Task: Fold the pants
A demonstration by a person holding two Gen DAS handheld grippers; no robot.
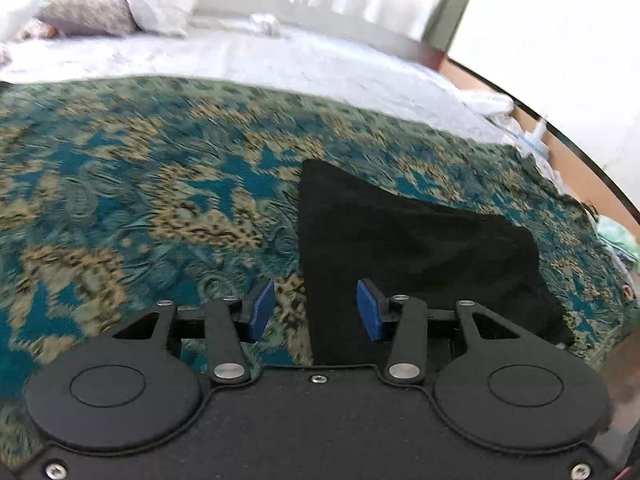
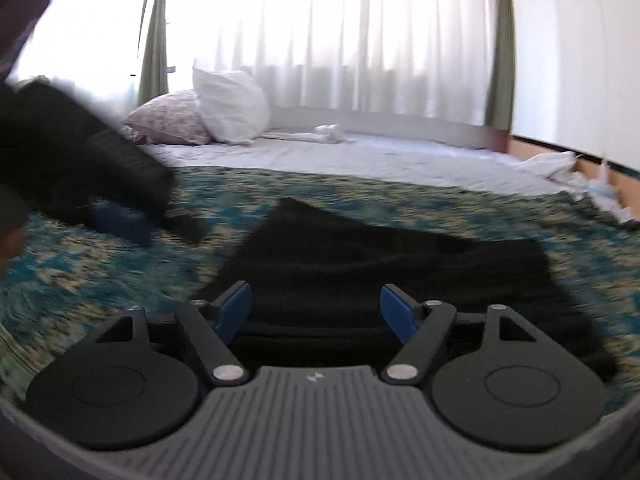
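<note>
Black pants [image 1: 420, 248] lie folded at lower right on the patterned blanket [image 1: 140, 200]; left tool [image 1: 316, 310] half-wide and empty, right tool [image 2: 316, 312] wide and empty.

Left gripper [image 1: 316, 310]: seen from its own wrist camera, pitched downward; blue pads [image 1: 261, 309] are set partway apart, nothing is pressed between them, and the jaws are held free. The same gripper [image 2: 132, 220] is also seen at the left of the right wrist view, blurred, below a dark sleeve [image 2: 60, 144].

Right gripper [image 2: 316, 312]: angled slightly downward; jaws are spread wide, blue pads [image 2: 234, 312] are well apart, and nothing is clamped.
</note>
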